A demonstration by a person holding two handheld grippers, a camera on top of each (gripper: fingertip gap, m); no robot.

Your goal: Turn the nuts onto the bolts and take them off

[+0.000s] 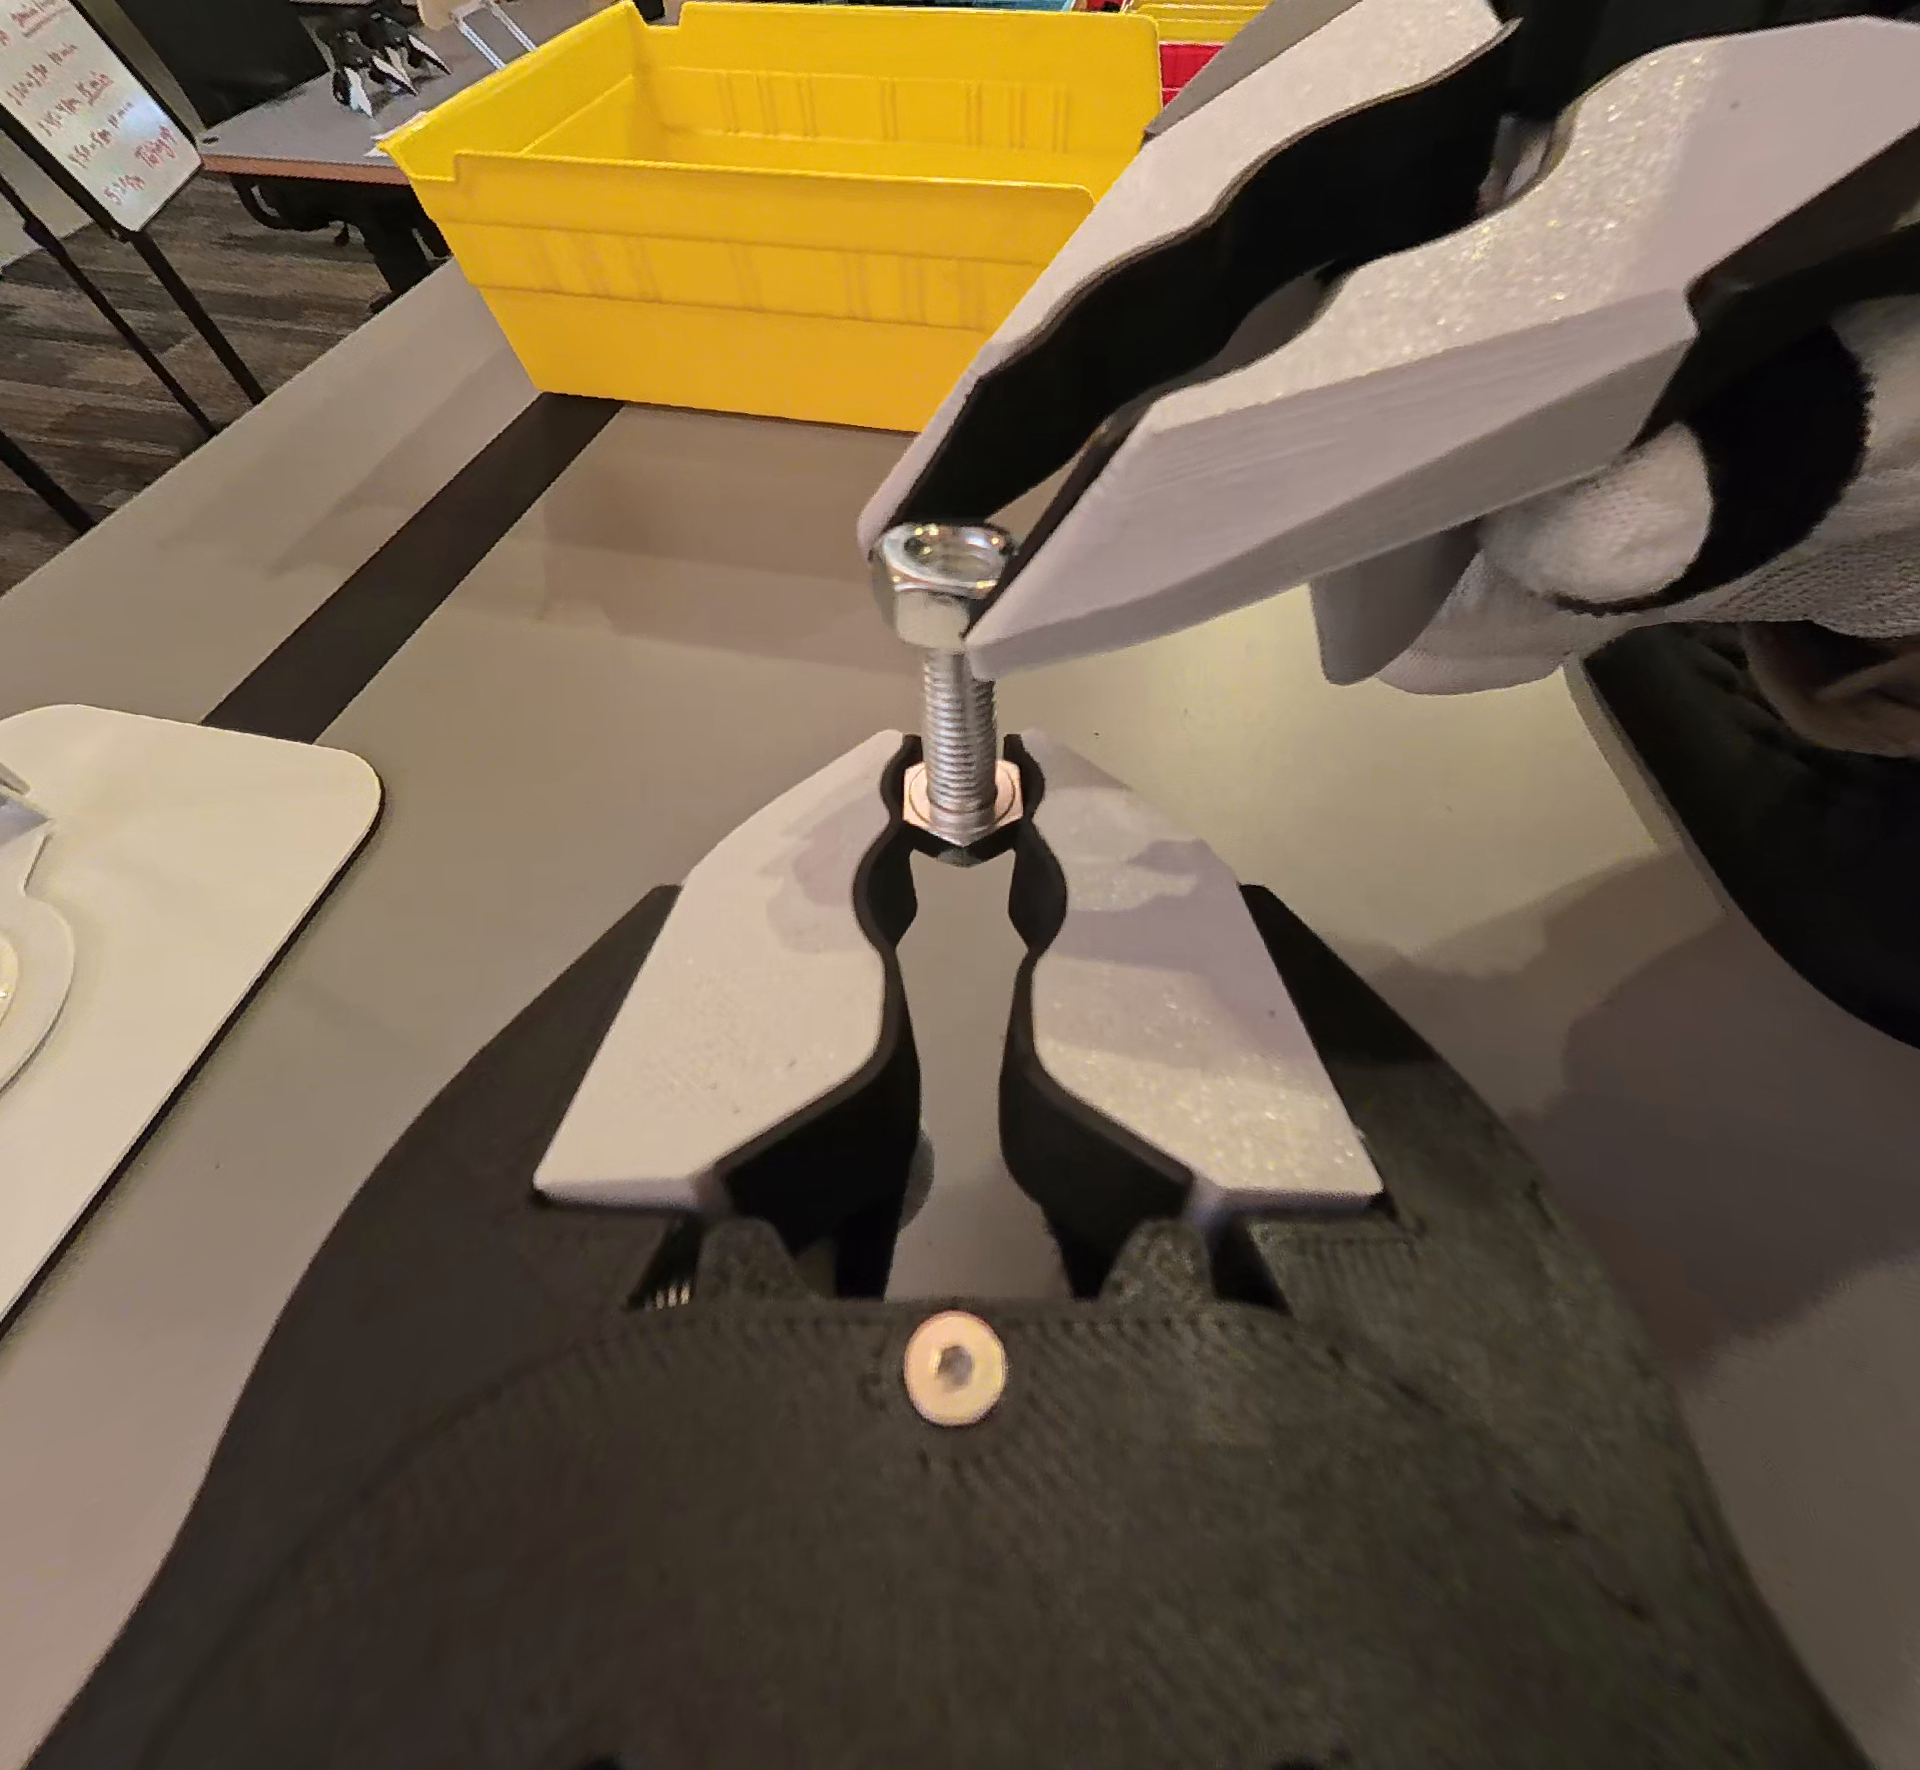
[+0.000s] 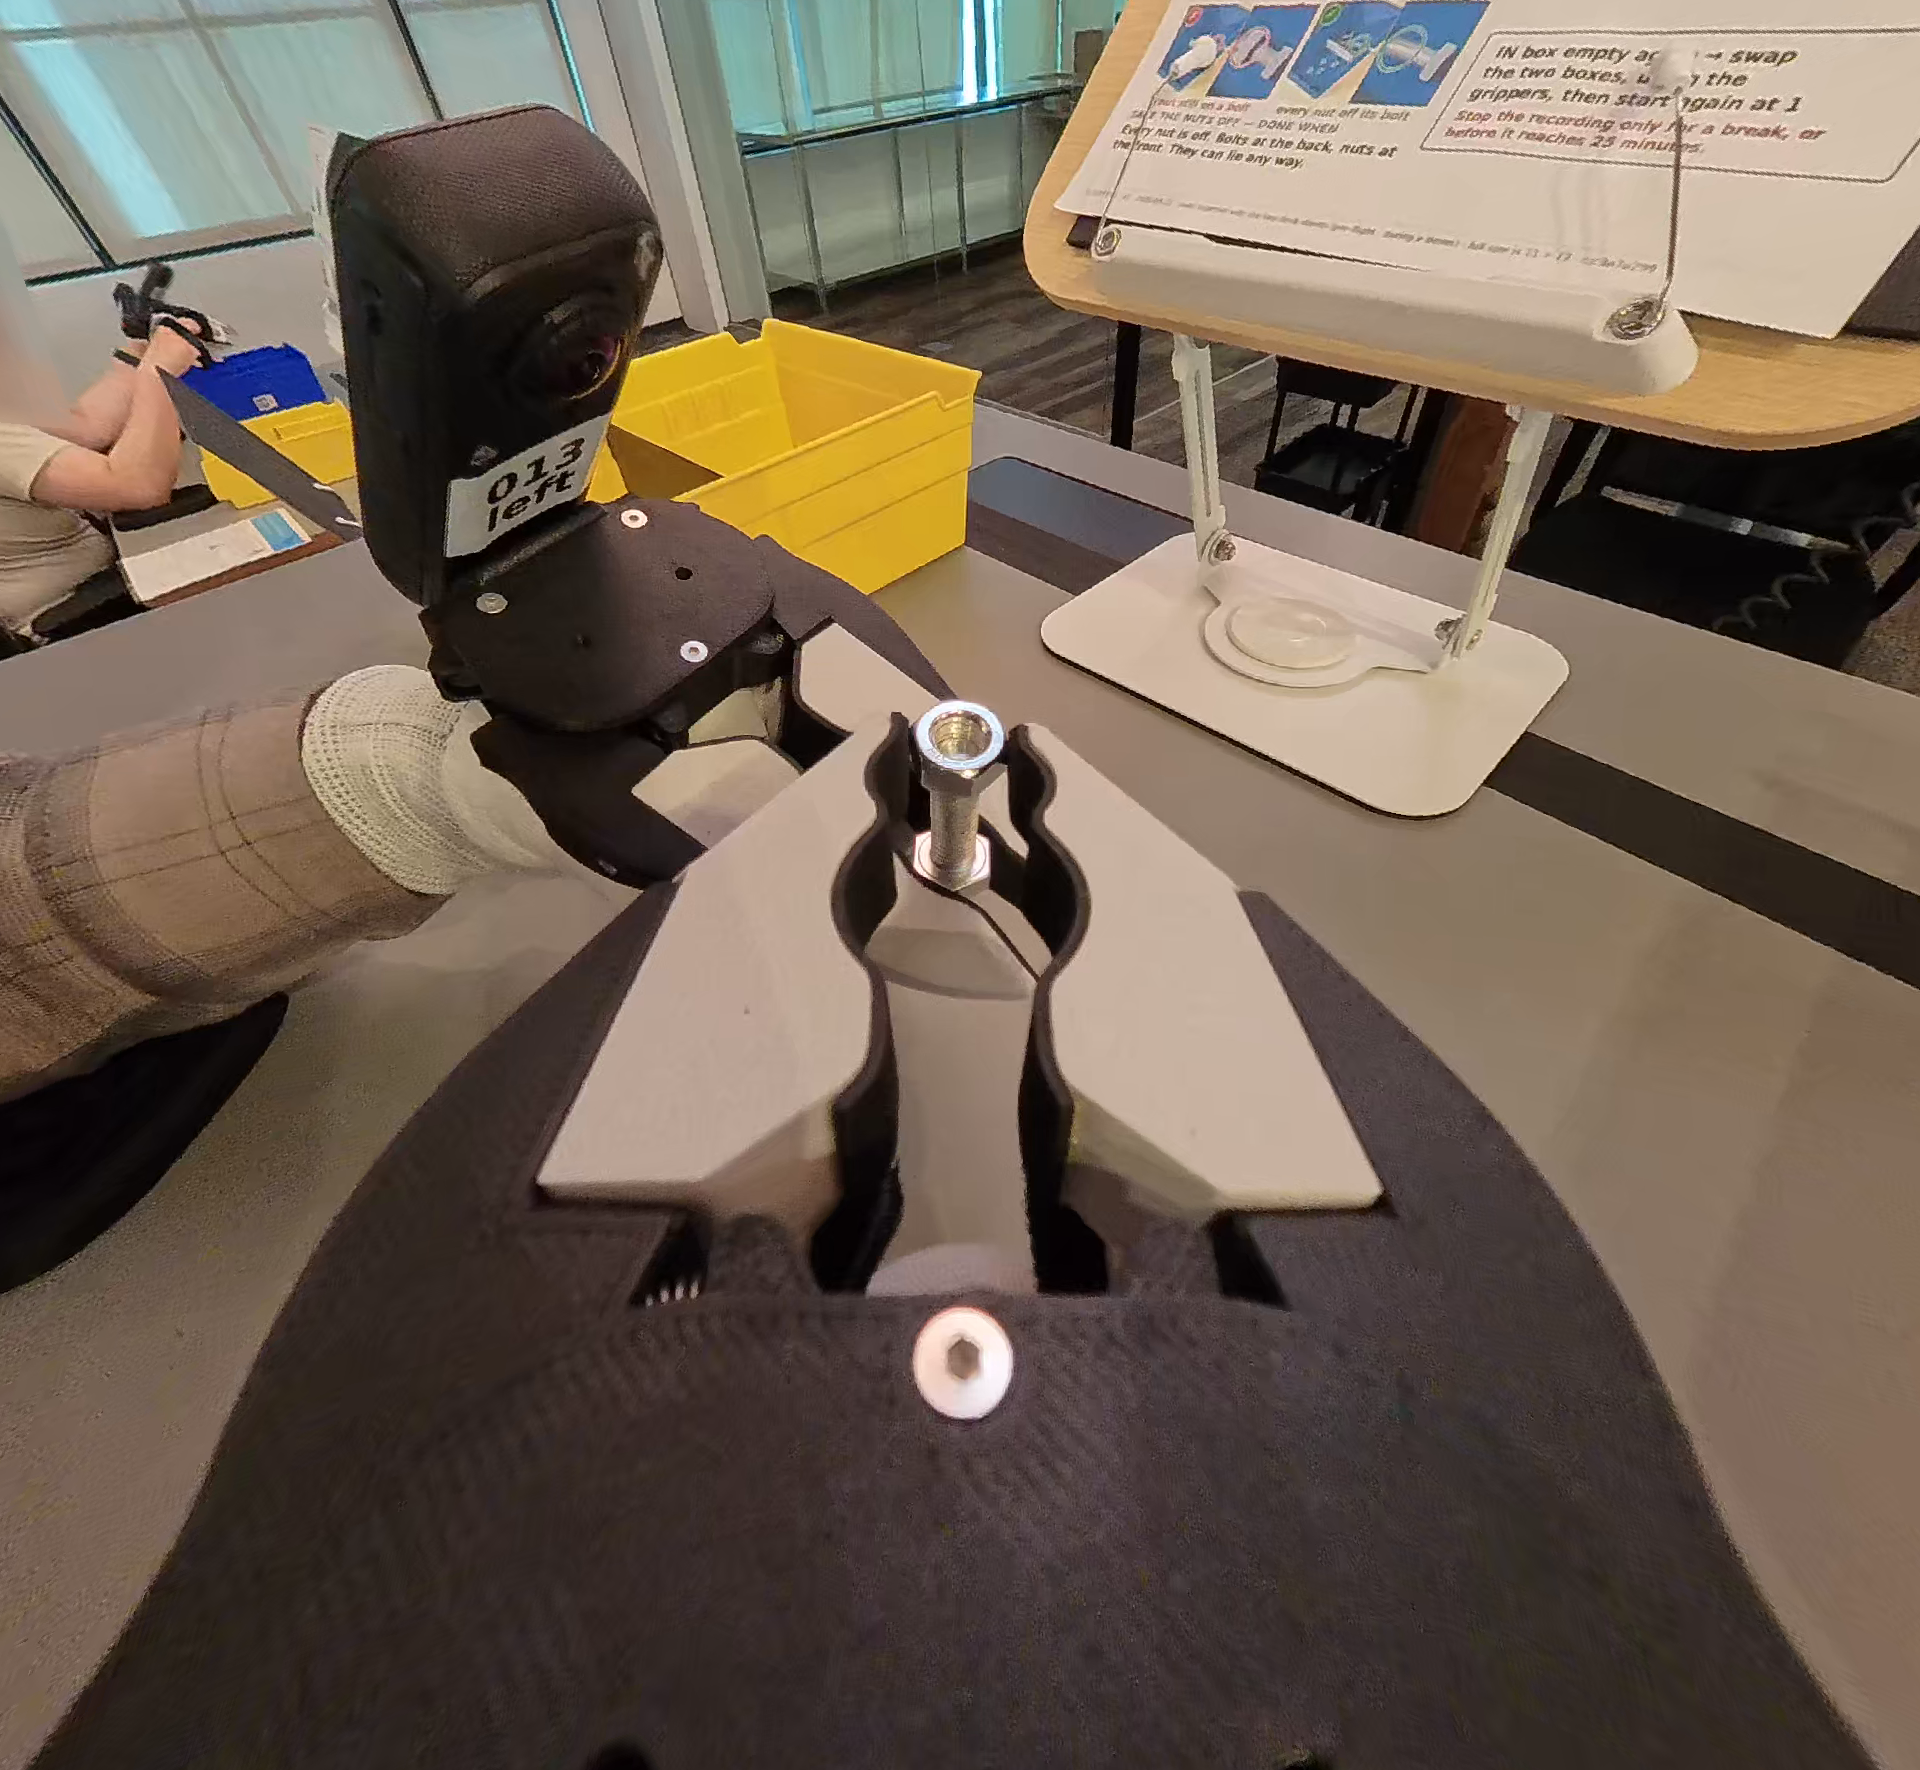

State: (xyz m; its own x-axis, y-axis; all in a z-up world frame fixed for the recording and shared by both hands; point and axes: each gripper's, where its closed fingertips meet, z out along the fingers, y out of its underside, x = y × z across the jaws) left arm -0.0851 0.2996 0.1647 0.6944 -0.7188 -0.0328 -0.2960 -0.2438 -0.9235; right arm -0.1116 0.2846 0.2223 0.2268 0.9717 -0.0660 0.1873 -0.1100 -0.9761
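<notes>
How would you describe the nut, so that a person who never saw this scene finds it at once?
Start at the big yellow bin on the grey table; in front of it the left gripper holds a silver bolt upright by its head. The nut is the hexagonal ring at the bolt's top end, pinched by the right gripper.

A grey table [image 1: 644, 640] with a dark strip carries a yellow bin [image 1: 769, 203] beyond the left hand-held gripper [image 1: 961, 764] and a white document stand's base [image 2: 1309, 671] to its left.

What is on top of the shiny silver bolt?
A silver hexagonal metal nut sits on the threaded silver bolt, pinched by the right gripper. The nut hides the bolt's tip.
</notes>
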